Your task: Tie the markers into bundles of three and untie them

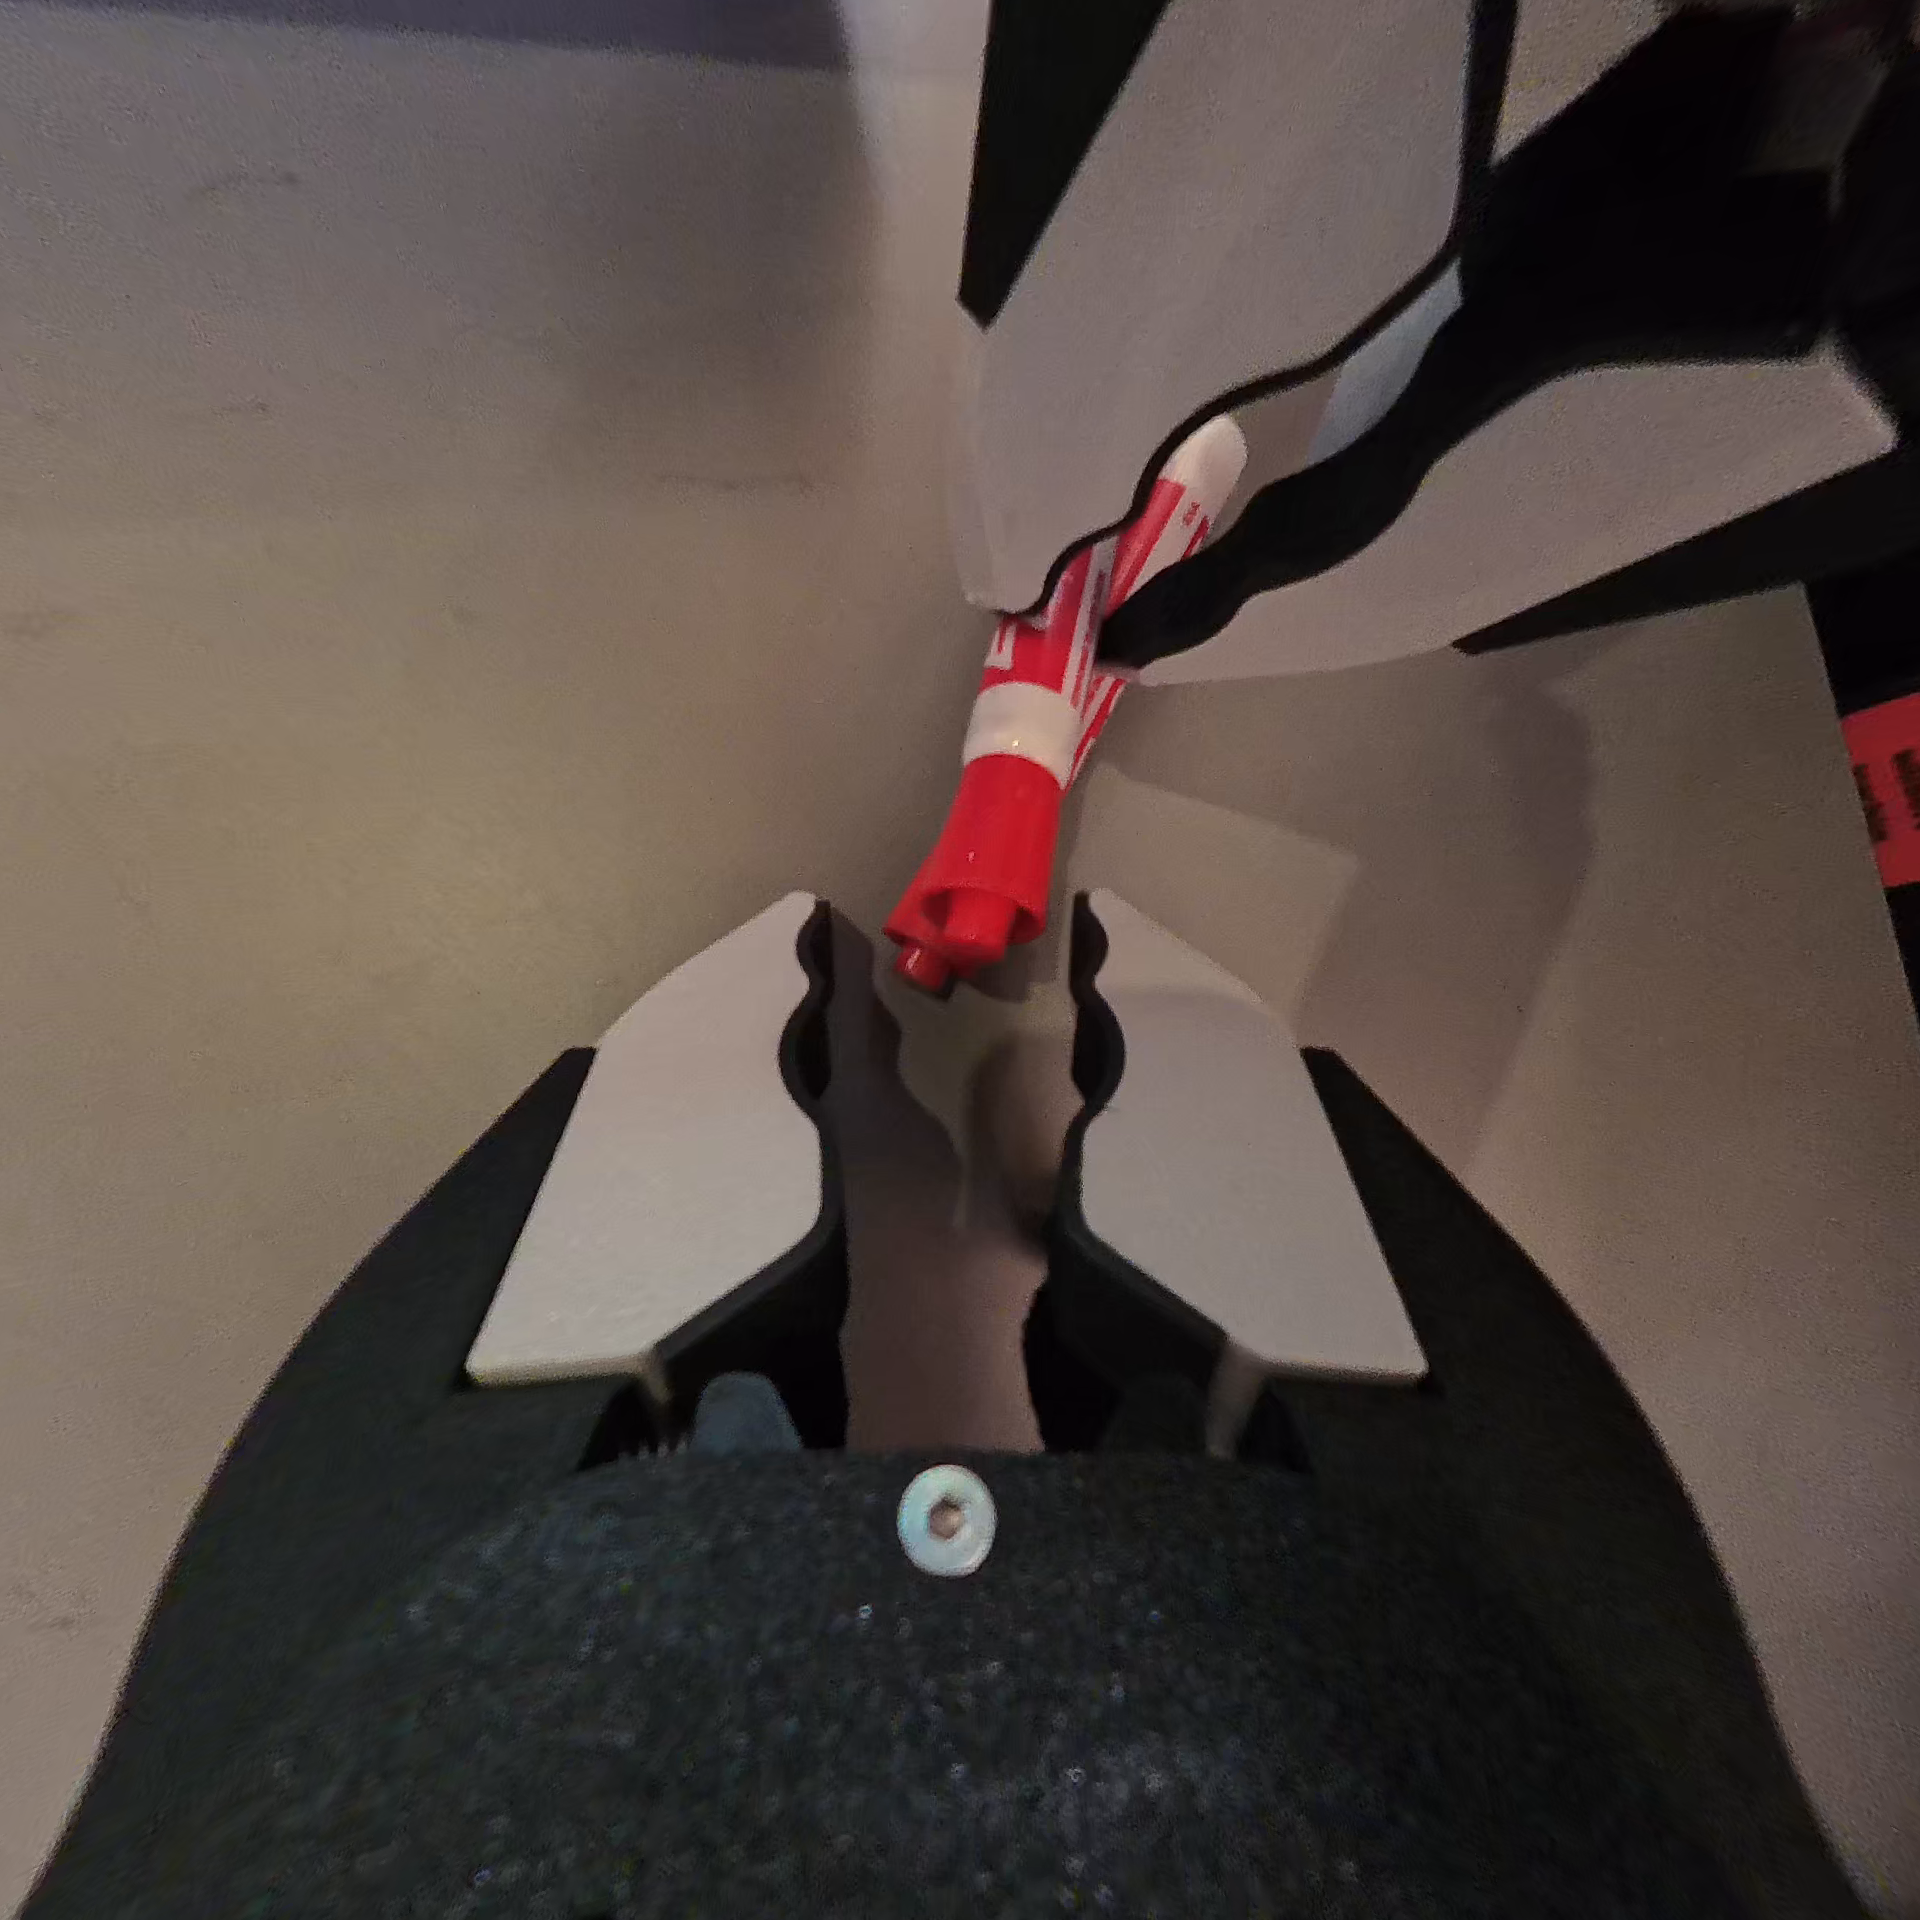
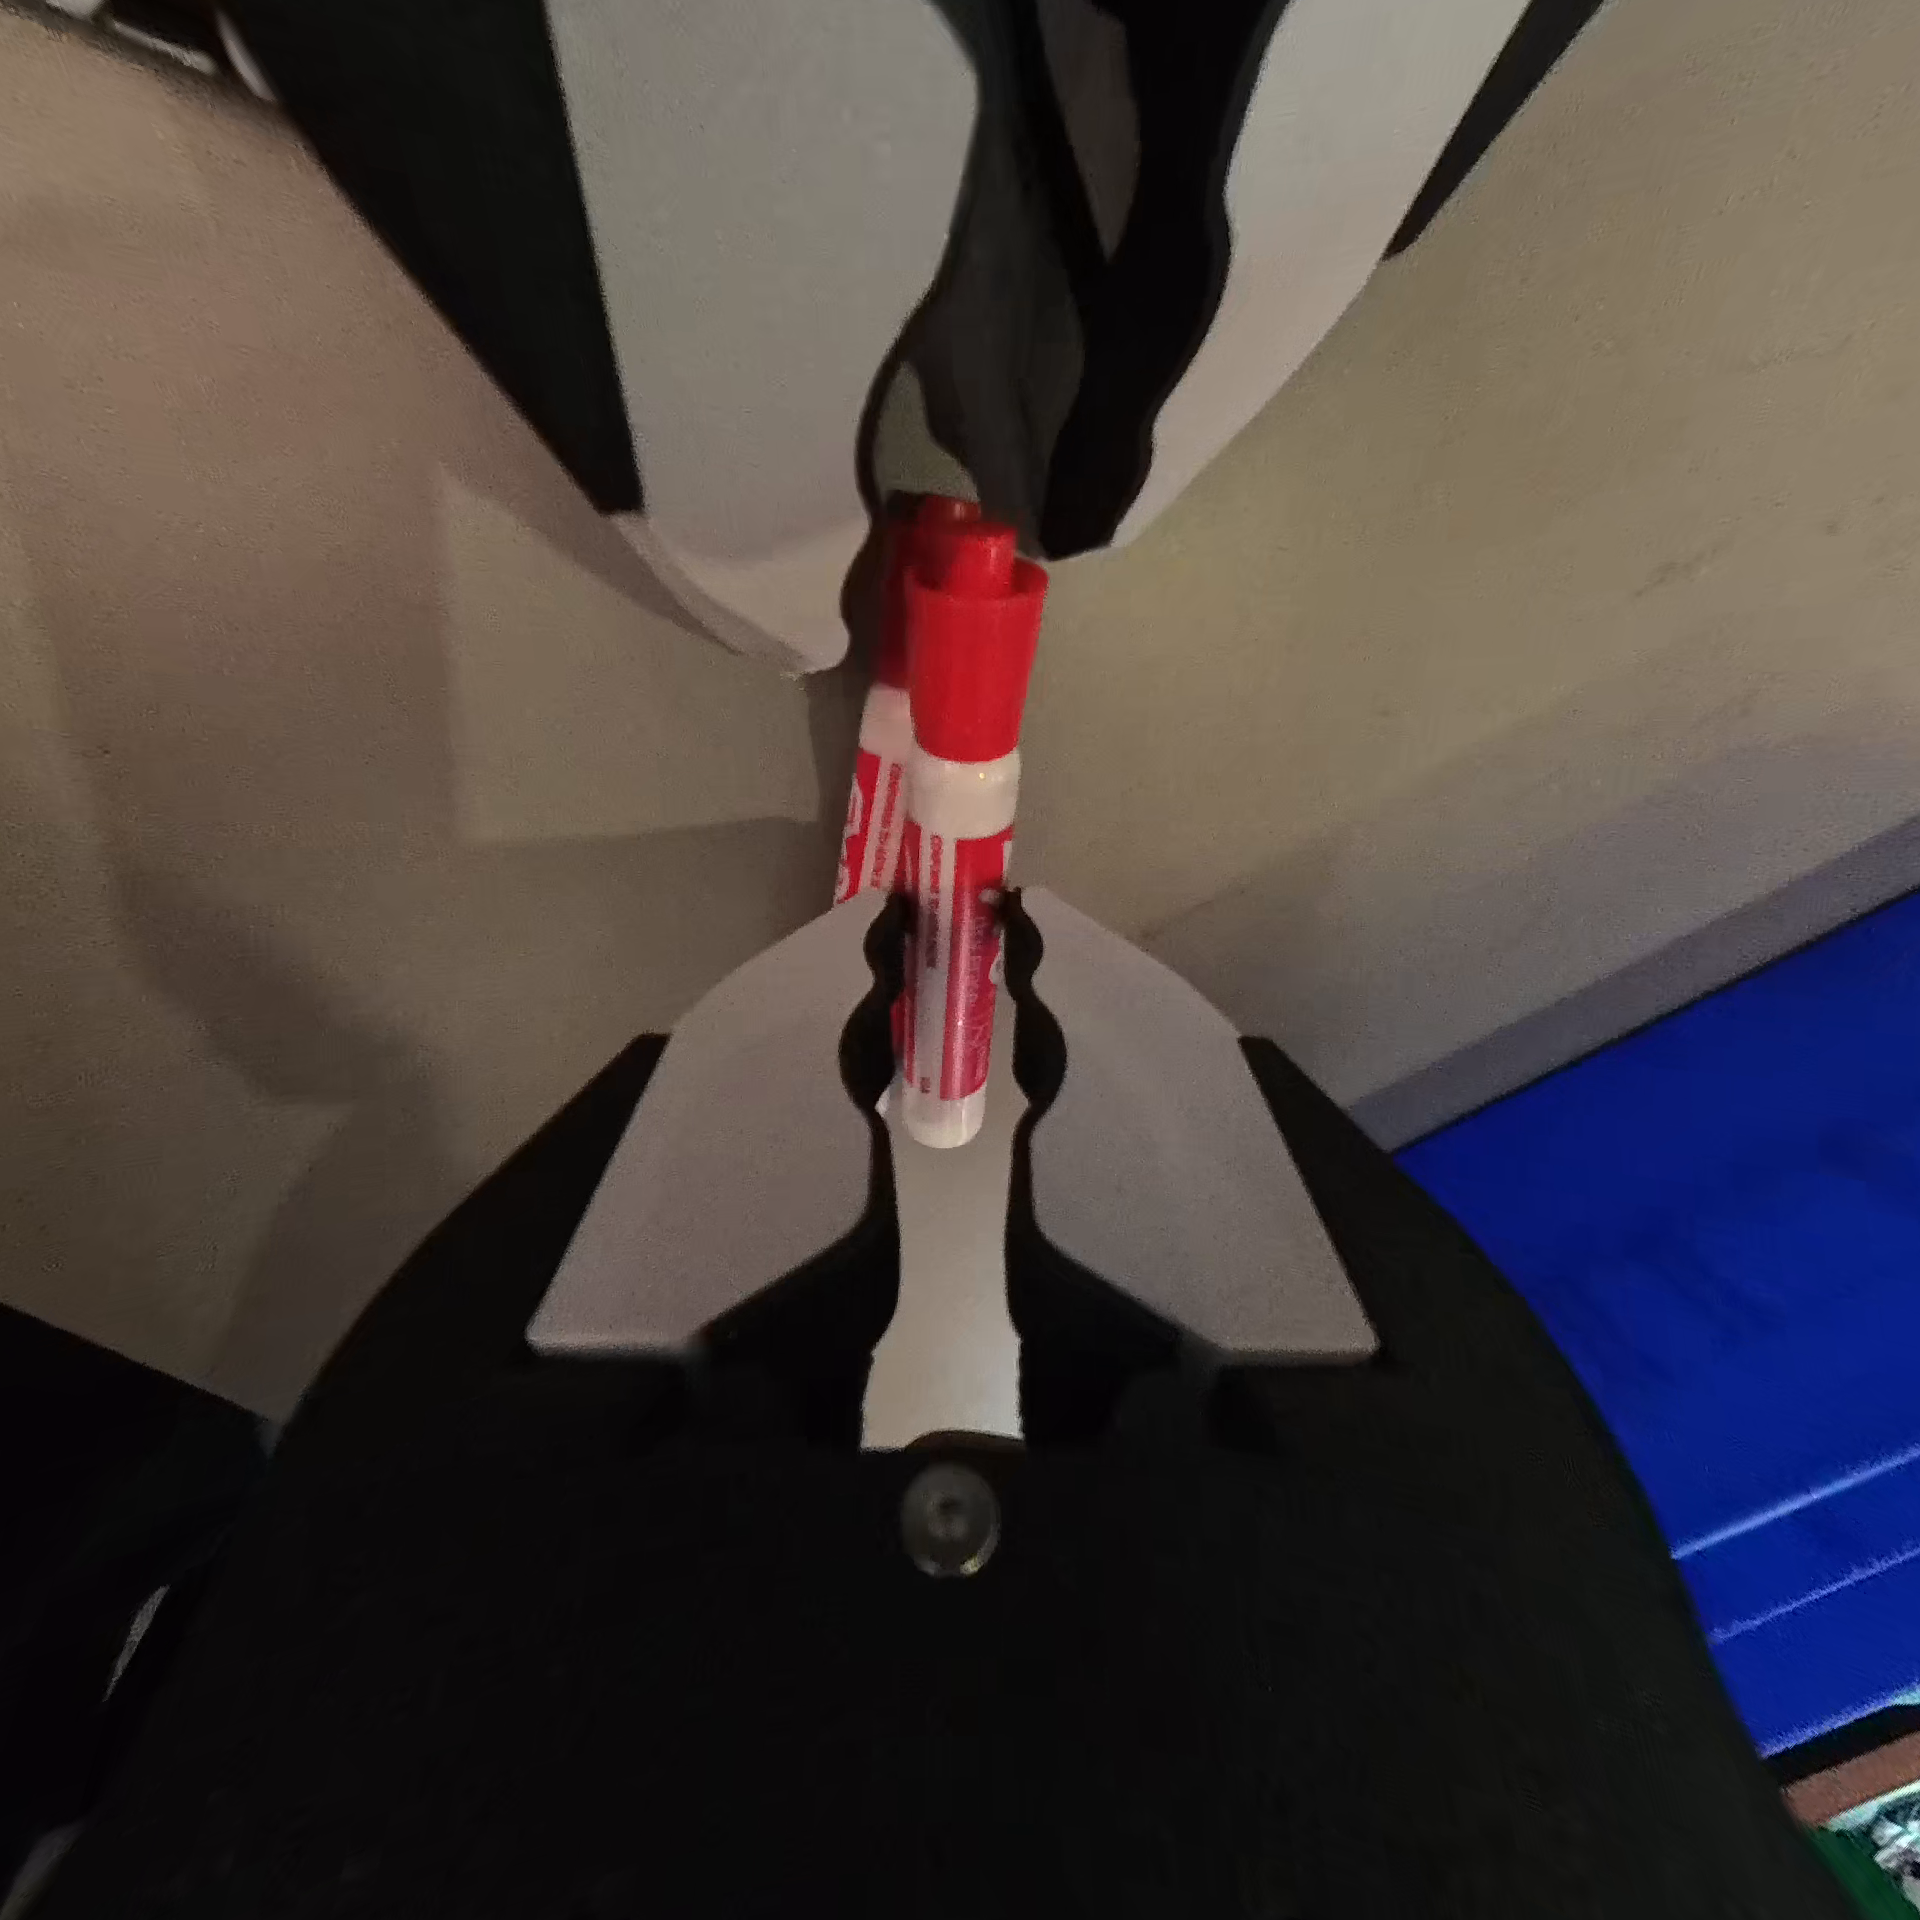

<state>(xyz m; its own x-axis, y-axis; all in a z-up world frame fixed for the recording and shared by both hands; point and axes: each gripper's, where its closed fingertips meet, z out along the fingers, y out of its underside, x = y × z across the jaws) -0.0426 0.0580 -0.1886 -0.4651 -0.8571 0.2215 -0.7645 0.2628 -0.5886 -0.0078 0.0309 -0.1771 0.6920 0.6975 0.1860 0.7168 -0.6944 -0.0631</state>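
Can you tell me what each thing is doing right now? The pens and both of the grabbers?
red markers: at least two, caps on, held side by side off the table, caps pointing at the left gripper.
right gripper: shut on the markers' white barrels.
left gripper: open, empty, the caps just at its fingertips.
beige table: bare where it shows.

Markers (image 1: 1023,790) blocking left claw (image 1: 951,925) mouth
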